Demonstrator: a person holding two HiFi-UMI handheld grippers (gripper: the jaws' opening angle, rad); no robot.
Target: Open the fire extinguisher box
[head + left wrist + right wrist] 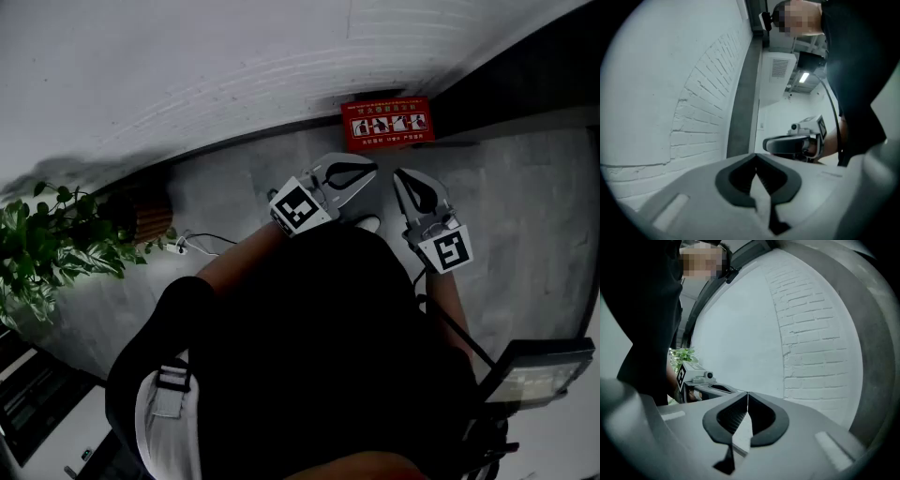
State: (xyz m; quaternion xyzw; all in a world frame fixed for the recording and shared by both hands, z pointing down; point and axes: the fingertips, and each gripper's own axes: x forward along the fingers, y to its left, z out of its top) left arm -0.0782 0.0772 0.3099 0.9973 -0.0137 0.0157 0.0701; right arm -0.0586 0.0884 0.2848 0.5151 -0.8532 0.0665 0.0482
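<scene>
From the head view: holds left gripper (371, 170) and right gripper (399, 176) close side by side above grey floor (525, 216), tips aimed far, toward red box (387, 123). Sits at the foot of white wall (187, 66), straight beyond both pairs of tips, apart from them and touched by neither. Shows plant (47, 248) well off at the left. From the left gripper view: pressed together at the tips, with nothing pinched between; looks along painted brick, with right gripper (787, 144) near on the right, gripped in a hand (812, 149). From the right gripper view: likewise pressed shut and empty; faces the same brick wall, with left gripper (712, 389) near on the left and plant (683, 355) beyond it.
</scene>
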